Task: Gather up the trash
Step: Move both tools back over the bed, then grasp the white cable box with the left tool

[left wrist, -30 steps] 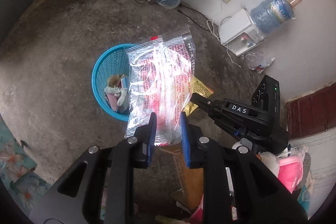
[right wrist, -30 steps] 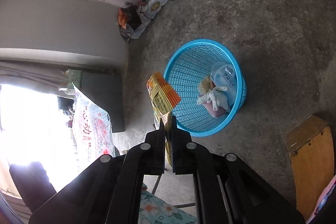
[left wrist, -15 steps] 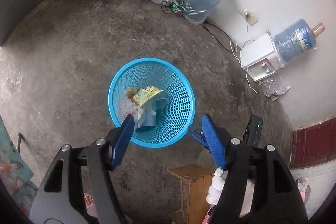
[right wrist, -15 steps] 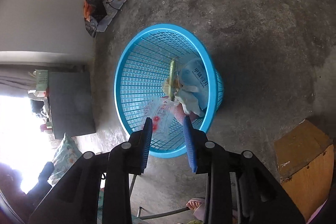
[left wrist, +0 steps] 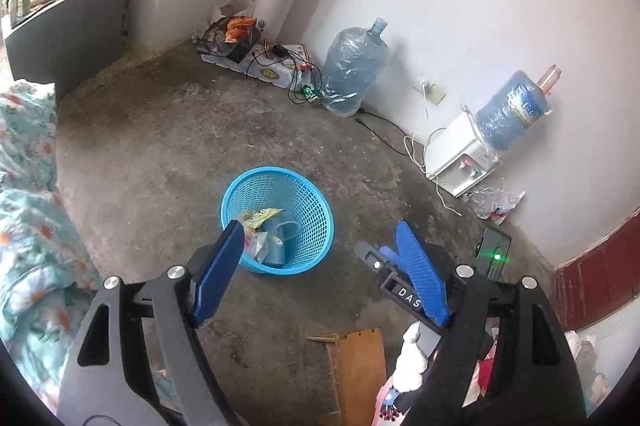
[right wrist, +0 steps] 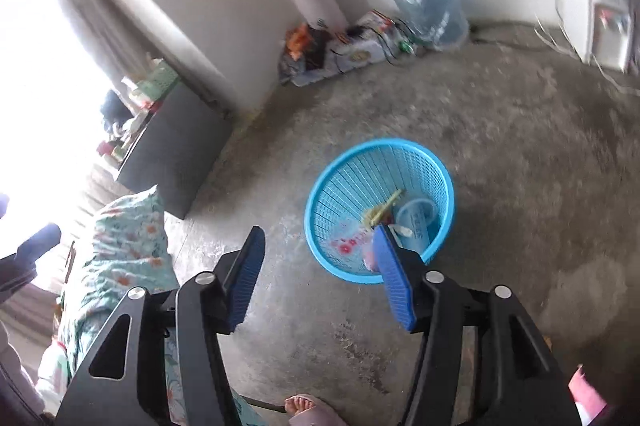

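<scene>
Sitting on the gray floor [left wrist: 160,154], the blue basket [left wrist: 316,202] holds the trash [left wrist: 260,216].
Both claws hang above it, the left claw [left wrist: 316,262] and the right claw [right wrist: 316,266], each with jaws opening and nothing between them. A water jug [left wrist: 352,74] stands by the wall.

Wrappers [left wrist: 260,216] inside basket [left wrist: 316,202], mid-floor [left wrist: 160,146]

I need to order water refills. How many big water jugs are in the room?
2. One water jug stands on the floor by the wall; the other jug sits upturned on the white dispenser. Others may be out of view.
</scene>
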`<state>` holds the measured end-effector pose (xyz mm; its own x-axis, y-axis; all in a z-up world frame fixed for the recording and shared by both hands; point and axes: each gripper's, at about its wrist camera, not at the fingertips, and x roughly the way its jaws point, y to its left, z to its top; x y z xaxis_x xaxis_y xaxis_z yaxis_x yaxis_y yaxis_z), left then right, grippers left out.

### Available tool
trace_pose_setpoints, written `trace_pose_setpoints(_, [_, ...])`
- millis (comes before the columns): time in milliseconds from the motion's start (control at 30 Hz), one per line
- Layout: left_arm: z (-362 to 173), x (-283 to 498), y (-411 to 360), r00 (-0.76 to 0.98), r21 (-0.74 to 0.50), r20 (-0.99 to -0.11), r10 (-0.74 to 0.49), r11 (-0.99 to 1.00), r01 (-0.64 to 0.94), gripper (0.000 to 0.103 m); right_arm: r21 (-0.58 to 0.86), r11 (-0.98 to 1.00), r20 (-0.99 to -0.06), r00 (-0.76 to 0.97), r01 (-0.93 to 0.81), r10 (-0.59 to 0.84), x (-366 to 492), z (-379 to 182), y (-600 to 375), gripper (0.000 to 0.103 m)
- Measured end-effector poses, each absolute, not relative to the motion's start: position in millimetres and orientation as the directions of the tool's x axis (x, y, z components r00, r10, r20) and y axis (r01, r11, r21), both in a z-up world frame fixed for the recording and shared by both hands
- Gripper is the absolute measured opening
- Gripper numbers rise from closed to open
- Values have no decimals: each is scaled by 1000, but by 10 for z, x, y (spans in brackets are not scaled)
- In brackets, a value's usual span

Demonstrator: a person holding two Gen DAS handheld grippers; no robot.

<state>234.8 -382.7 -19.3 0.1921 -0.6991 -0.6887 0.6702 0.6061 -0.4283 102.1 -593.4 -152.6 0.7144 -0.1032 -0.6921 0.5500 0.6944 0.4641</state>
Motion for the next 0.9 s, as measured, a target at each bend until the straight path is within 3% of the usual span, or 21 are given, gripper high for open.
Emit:
trace_pose_setpoints(200, [245, 1919, -2708, 377, -359, -606, -701, 664, 656, 79, 349, 860, -552, 823, 372, -132, 1025, -659, -5248, 94])
trace_pose_setpoints(333, [422, 1746, -1927, 468, -367, -570, -676, 719, 591, 80, 300, 922, -507, 859, 246, -64, 1012, -315, -4748, 95])
trace_pose_setpoints(567, [476, 1383, -636, 602, -322, -560, -569, 819, 475, 80, 310, 950, -509, 851, 44, 126, 1007, 10, -3978, 95])
trace_pose_setpoints(900, [325, 783, 1015, 751, -296, -504, -427, 902, 314, 81, 394, 905, -538, 759, -158, 367, 1052, 104, -2936, 95])
